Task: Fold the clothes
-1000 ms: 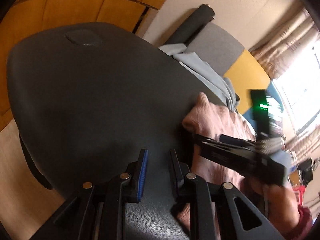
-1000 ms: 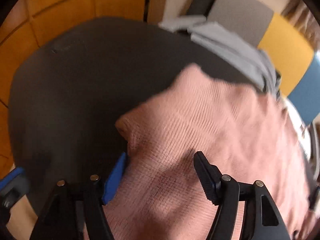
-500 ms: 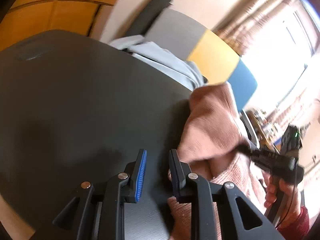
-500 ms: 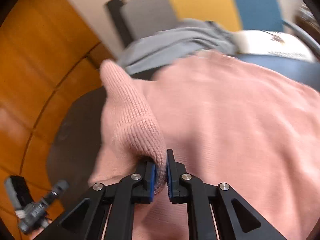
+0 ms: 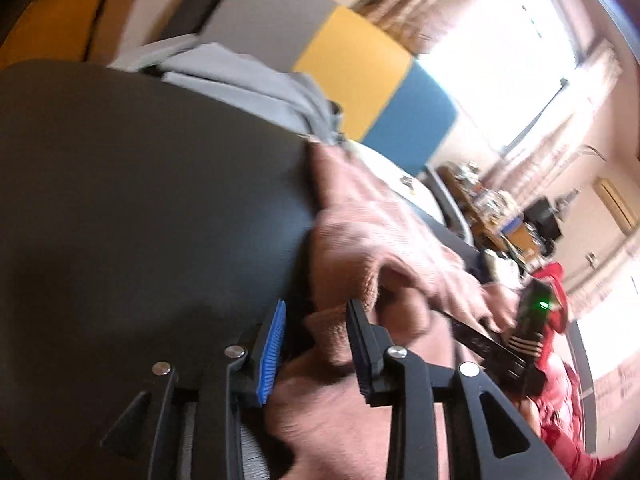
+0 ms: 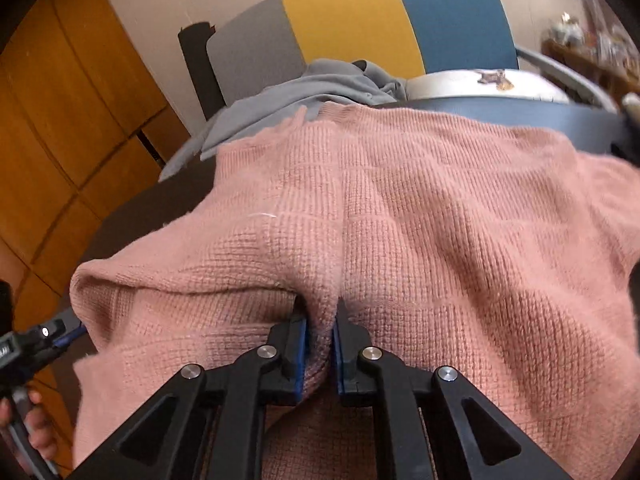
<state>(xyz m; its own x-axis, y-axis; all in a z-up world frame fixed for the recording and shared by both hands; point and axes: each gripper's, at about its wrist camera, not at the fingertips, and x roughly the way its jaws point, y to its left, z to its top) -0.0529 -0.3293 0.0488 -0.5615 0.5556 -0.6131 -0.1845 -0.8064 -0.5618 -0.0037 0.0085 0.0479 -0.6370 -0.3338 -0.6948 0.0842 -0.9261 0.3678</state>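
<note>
Left wrist view: left hand-held gripper [image 5: 316,344] low over the dark table [image 5: 140,200], its 2 fingers spread apart with a raised fold of the pink knit sweater [image 5: 360,236] lying between them, not pinched. Sweater bunched along the table's right edge, trailing down toward the right hand-held gripper [image 5: 472,332], seen from the side with pink cloth at its tip. Grey garment [image 5: 248,84] heaped at the table's far edge, in front of a grey, yellow and blue chair [image 5: 360,64]. Bright window [image 5: 500,60] and curtains beyond.

Right wrist view: right hand-held gripper [image 6: 320,344] clamped tight on a ridge of the pink knit sweater [image 6: 400,220], blue pads pressed into the knit. Sweater spread broadly over the table [image 6: 160,204], filling most of the frame. Grey garment [image 6: 304,88] just behind its far edge, against the chair [image 6: 360,16]. Orange wooden panels [image 6: 60,120] at left. Left hand-held gripper [image 6: 70,330] at the lower-left edge, beside the sweater's folded corner; finger gap not readable here.
</note>
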